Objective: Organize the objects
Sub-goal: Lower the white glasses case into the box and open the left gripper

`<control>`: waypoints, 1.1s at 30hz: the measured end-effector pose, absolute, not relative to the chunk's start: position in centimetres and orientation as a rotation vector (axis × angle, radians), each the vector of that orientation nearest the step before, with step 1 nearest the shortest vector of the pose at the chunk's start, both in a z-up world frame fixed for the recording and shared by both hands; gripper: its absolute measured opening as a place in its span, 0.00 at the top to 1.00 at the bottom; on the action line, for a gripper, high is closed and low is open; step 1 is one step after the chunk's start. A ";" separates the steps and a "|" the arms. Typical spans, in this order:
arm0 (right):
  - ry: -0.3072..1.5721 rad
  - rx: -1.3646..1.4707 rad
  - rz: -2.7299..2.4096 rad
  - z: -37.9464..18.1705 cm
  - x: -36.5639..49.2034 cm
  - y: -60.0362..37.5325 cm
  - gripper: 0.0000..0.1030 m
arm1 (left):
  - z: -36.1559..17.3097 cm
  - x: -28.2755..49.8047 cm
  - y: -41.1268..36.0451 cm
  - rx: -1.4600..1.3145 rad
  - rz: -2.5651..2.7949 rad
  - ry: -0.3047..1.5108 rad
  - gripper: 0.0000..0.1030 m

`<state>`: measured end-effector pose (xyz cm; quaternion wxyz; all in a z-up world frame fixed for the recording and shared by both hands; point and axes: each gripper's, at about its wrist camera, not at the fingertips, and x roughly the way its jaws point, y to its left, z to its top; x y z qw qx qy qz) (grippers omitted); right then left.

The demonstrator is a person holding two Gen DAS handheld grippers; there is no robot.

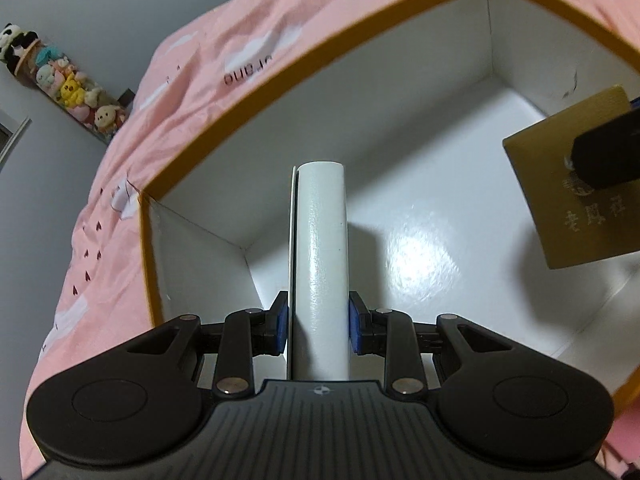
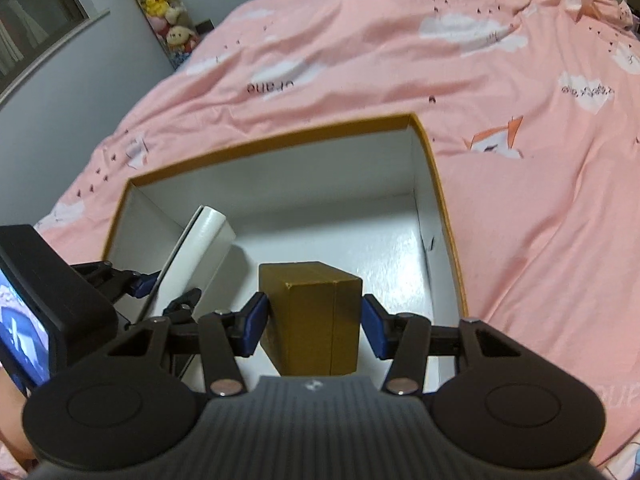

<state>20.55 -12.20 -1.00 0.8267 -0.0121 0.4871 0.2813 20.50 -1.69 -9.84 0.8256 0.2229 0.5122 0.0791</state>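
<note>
A large open box [image 1: 256, 92] with an orange rim and white inside lies on a pink bed; it also shows in the right wrist view [image 2: 448, 216]. My left gripper [image 1: 318, 322] is shut on a white flat case [image 1: 322, 260], held on edge over the box's left part; the case shows in the right wrist view [image 2: 200, 248]. My right gripper [image 2: 314, 326] is shut on a small gold box [image 2: 316, 312], held inside the big box. The gold box [image 1: 560, 184] appears at the right of the left wrist view, with a black finger [image 1: 604, 148] on it.
The pink bedspread [image 2: 520, 200] with cloud prints surrounds the box. A clear column of plush toys [image 1: 60, 84] stands by the grey wall; it shows in the right wrist view [image 2: 164, 4]. A window frame [image 2: 44, 32] is at the far left.
</note>
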 end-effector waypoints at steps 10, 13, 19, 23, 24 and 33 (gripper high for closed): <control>1.075 -0.047 0.599 -3.1 21.7 -11.6 0.49 | -10.0 21.0 -0.8 0.404 0.160 1.185 0.67; 1.077 -0.051 0.604 -3.0 21.6 -11.6 0.49 | -9.2 20.5 -0.3 0.336 0.134 1.178 0.62; 1.087 -0.060 0.610 -3.1 21.7 -11.7 0.49 | -6.6 19.0 0.1 0.132 0.001 1.161 0.52; 1.103 -0.067 0.614 -3.5 21.9 -11.2 0.49 | -6.1 19.0 1.0 -0.020 -0.080 1.179 0.58; 1.107 -0.068 0.616 -3.5 21.9 -11.2 0.49 | -6.2 19.0 1.2 -0.040 -0.085 1.182 0.59; 1.153 -0.087 0.629 -4.4 22.9 -9.3 0.49 | -4.3 19.7 4.2 -0.052 -0.168 1.131 0.59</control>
